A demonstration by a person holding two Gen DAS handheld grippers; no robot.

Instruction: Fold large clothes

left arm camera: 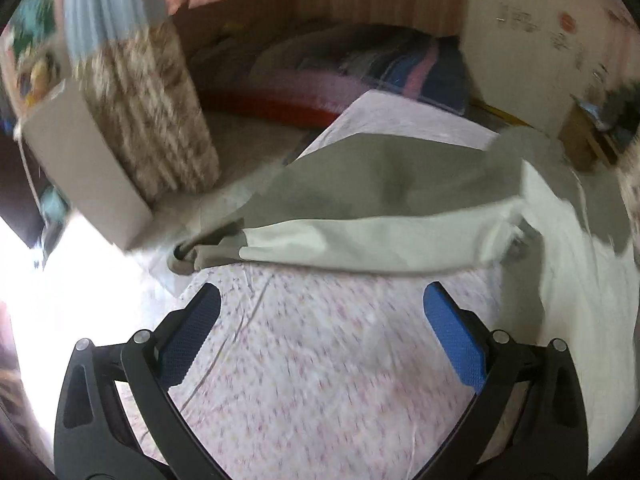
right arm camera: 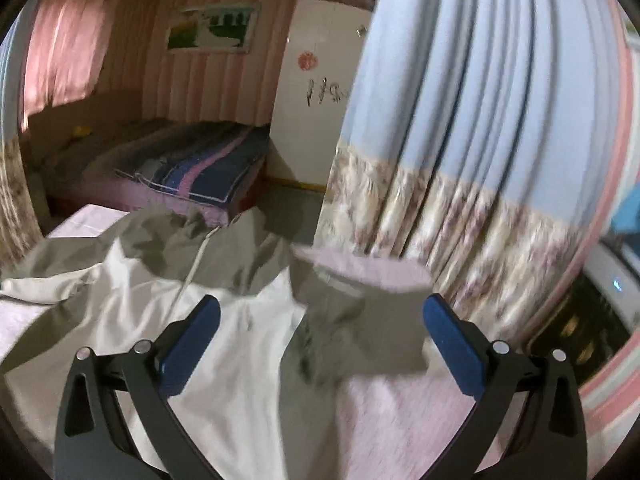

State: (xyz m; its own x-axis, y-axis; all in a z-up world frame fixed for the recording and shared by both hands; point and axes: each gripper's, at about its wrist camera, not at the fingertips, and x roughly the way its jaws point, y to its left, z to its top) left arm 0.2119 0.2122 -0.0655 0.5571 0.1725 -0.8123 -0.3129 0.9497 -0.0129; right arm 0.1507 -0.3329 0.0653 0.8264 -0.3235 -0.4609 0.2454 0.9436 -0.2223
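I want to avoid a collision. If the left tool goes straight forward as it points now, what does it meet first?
Probably the grey-and-cream two-tone cloth garment, stretched across just beyond the open left tool; depth is unclear, and the pink floral bedsheet lies below.

Pink-striped walls (right arm camera: 208, 80); a striped-blanket bed (right arm camera: 192, 168) at ten o'clock, blue curtain (right arm camera: 480, 100) at two o'clock.

A home bedroom. Bed (right arm camera: 192, 172) against the far wall, covered with a blue and pink striped blanket (right arm camera: 208, 168). Pink curtain (right arm camera: 64, 52) at left, blue pleated curtain (right arm camera: 492, 92) with floral hem at right. Framed picture (right arm camera: 212, 28) on striped wall. White door (right arm camera: 316, 80) carrying stickers. Foreground surface wears a pink floral sheet (left arm camera: 320, 360), with a garment (right arm camera: 224, 340) spread across it.
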